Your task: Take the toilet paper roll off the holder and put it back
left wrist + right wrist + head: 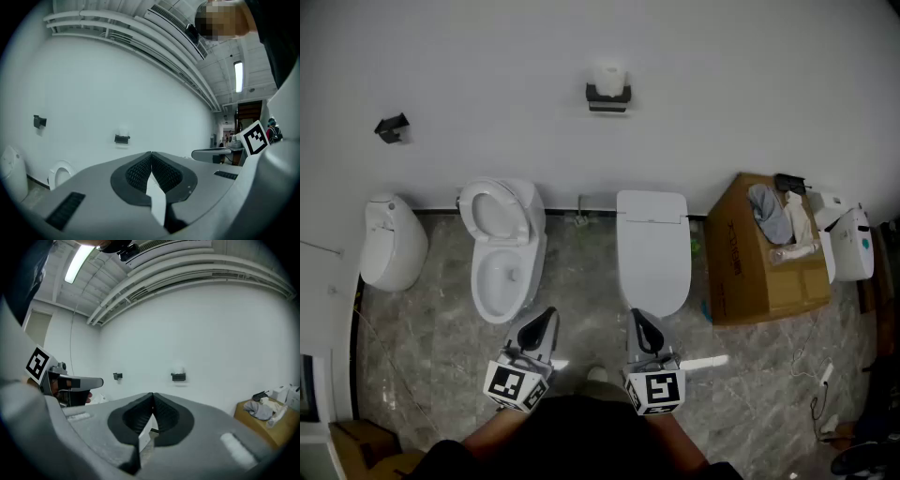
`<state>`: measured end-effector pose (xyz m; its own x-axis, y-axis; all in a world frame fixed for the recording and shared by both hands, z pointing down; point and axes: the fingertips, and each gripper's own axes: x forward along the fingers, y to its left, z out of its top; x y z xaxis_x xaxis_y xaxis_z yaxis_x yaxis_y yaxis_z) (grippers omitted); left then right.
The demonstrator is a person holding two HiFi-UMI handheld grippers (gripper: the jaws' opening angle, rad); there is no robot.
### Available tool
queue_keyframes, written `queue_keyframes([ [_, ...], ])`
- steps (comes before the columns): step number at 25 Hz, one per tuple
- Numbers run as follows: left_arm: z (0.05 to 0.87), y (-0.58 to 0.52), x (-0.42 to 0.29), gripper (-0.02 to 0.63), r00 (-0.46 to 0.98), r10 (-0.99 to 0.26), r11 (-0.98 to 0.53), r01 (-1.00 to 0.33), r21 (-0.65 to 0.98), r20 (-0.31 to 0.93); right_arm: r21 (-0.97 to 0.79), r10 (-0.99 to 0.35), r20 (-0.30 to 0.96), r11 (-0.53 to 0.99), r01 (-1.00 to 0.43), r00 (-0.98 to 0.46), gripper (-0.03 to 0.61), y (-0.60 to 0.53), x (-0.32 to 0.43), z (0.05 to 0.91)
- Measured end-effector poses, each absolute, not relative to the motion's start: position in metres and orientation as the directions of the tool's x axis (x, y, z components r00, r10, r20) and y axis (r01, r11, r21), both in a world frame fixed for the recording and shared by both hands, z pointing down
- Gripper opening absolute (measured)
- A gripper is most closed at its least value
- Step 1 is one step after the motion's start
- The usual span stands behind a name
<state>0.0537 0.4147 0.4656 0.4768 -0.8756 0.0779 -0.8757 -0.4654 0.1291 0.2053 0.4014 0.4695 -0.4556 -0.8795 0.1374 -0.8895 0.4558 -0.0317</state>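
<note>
A white toilet paper roll (608,77) sits on a black holder (608,97) fixed high on the white wall. The same holder (122,138) shows small and far in the left gripper view, and the holder (178,377) again in the right gripper view. My left gripper (549,317) and right gripper (636,316) are held low near my body, side by side, far from the wall. Both point toward the wall with jaws shut and nothing between them, the left gripper (151,153) and the right gripper (153,394) each closed tip to tip.
An open-lid toilet (502,248) and a closed-lid toilet (652,251) stand against the wall below the holder. A urinal (391,242) is at the left, a second black holder (392,127) above it. A cardboard box (764,253) with cloths stands at the right.
</note>
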Motion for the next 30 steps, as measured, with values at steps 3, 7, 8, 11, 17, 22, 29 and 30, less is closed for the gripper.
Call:
queue_keyframes([
  [3, 0.464, 0.415, 0.059, 0.017, 0.471, -0.88, -0.461, -0.878, 0.126, 0.062, -0.047, -0.88, 0.129, 0.455, -0.889, -0.457, -0.003, 0.4, 0.211, 0.469],
  [7, 0.465, 0.418, 0.061, 0.017, 0.455, -0.888, -0.447, -0.888, 0.114, 0.062, -0.1, -0.885, 0.1, 0.446, -0.889, -0.455, -0.003, 0.393, 0.224, 0.467],
  [8, 0.468, 0.418, 0.058, 0.017, 0.45, -0.89, -0.442, -0.89, 0.112, 0.068, -0.106, -0.883, 0.107, 0.447, -0.888, -0.457, -0.003, 0.39, 0.225, 0.469],
  [11, 0.476, 0.413, 0.046, 0.017, 0.43, -0.899, -0.419, -0.9, 0.122, 0.085, -0.102, -0.873, 0.128, 0.46, -0.882, -0.47, -0.003, 0.378, 0.223, 0.474],
  [17, 0.485, 0.378, 0.026, 0.017, 0.418, -0.905, -0.4, -0.898, 0.182, 0.075, -0.11, -0.869, 0.156, 0.456, -0.883, -0.469, -0.003, 0.344, 0.206, 0.488],
  [22, 0.488, 0.327, 0.018, 0.017, 0.434, -0.898, -0.415, -0.89, 0.188, 0.07, -0.082, -0.842, 0.205, 0.493, -0.866, -0.499, -0.002, 0.307, 0.183, 0.499],
  [29, 0.481, 0.236, -0.005, 0.015, 0.494, -0.869, -0.48, -0.859, 0.179, 0.042, -0.073, -0.864, 0.214, 0.451, -0.89, -0.455, -0.002, 0.224, 0.158, 0.502],
  [30, 0.478, 0.222, -0.01, 0.015, 0.498, -0.866, -0.485, -0.857, 0.176, 0.035, -0.073, -0.869, 0.213, 0.441, -0.894, -0.446, -0.002, 0.209, 0.154, 0.5],
])
